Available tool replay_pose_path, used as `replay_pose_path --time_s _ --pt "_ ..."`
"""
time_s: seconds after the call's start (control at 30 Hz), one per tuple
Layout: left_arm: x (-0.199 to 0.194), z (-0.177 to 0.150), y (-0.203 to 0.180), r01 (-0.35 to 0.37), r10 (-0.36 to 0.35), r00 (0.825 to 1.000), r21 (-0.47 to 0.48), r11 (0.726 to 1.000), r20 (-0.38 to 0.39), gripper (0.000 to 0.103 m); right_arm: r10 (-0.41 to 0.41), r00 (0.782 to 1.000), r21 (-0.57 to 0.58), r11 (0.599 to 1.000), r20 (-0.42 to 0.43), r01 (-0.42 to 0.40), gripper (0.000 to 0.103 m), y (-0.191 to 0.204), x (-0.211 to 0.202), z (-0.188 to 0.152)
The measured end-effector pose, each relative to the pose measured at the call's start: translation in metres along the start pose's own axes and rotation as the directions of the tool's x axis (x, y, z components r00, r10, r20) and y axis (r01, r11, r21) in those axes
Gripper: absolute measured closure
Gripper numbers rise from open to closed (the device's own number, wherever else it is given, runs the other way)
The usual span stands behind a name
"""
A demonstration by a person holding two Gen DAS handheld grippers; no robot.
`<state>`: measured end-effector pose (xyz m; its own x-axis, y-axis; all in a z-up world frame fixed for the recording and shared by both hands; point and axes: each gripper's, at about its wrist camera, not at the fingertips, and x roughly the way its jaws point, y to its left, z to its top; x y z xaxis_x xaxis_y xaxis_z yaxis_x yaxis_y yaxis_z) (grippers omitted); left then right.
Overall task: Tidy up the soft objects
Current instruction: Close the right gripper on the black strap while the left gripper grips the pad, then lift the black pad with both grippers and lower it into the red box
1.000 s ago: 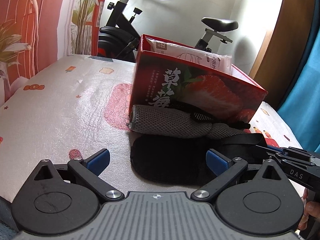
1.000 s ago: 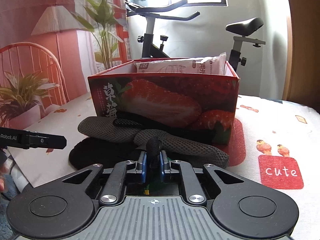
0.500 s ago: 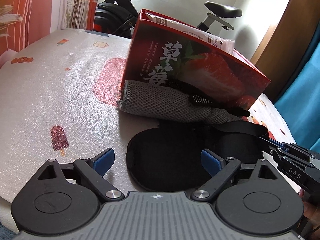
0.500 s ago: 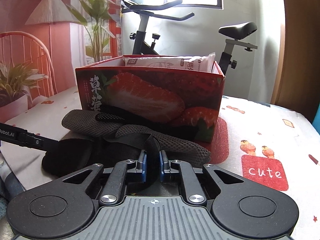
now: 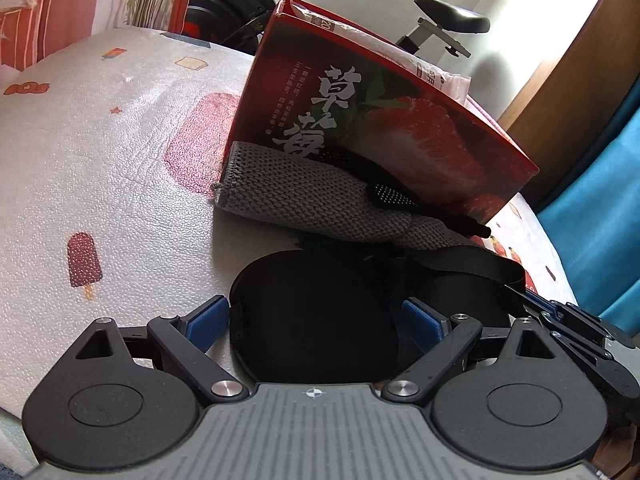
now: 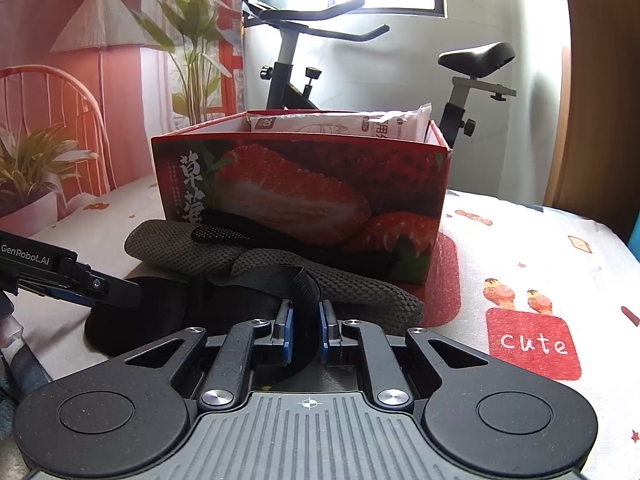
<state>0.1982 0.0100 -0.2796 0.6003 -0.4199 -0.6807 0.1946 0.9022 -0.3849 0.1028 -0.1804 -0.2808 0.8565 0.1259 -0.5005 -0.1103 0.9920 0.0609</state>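
A black eye mask [image 5: 316, 312] lies on the table in front of a red strawberry box [image 5: 400, 132]. My left gripper [image 5: 316, 322] is open, its blue pads on either side of the mask's left half. My right gripper [image 6: 306, 330] is shut on the mask's black strap [image 6: 300, 280]; it also shows in the left wrist view [image 5: 560, 316]. A grey knitted item [image 5: 312, 200] with a black strap lies against the box's front, seen too in the right wrist view [image 6: 360, 284]. A white packet [image 6: 340, 124] stands inside the box.
The table has a white cloth with ice-lolly prints [image 5: 84, 260] and a red "cute" patch [image 6: 532, 344]. An exercise bike [image 6: 296, 80] stands behind the table. A brown door [image 5: 572, 80] and blue fabric [image 5: 600, 208] are at the right.
My left gripper has moved forward and down so its open pads straddle the mask. My right gripper has lifted the strap slightly and stays shut on it.
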Motion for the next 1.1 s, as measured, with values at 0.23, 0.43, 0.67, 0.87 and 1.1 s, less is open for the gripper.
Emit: replay_pose_path --time_s 0.23,0.43,0.67,0.87,1.1 --pt "-0.003 -0.002 0.002 0.033 -0.033 0.999 -0.033 0.999 0.001 0.014 0.001 1.0 -0.008 1.0 0.0 -0.001 0.091 0.002 0.0 -0.001" --pt "-0.017 0.005 0.006 0.102 -0.097 0.992 -0.072 0.992 0.075 0.035 0.001 1.0 -0.008 1.0 0.0 -0.001 0.091 0.002 0.0 -0.001" --pt "-0.019 0.001 -0.004 0.164 -0.163 0.985 -0.012 0.986 0.062 0.079 0.005 1.0 -0.019 1.0 0.001 -0.005 0.091 0.004 0.0 0.0" --pt "-0.016 -0.002 -0.011 0.143 -0.146 0.988 0.048 0.989 0.054 0.079 0.006 1.0 -0.018 1.0 0.0 -0.006 0.091 0.004 -0.001 -0.001" --pt "-0.023 0.0 0.005 0.096 -0.096 0.992 -0.002 0.995 0.083 0.079 0.007 1.0 -0.021 1.0 0.0 -0.007 0.091 0.004 -0.001 -0.001"
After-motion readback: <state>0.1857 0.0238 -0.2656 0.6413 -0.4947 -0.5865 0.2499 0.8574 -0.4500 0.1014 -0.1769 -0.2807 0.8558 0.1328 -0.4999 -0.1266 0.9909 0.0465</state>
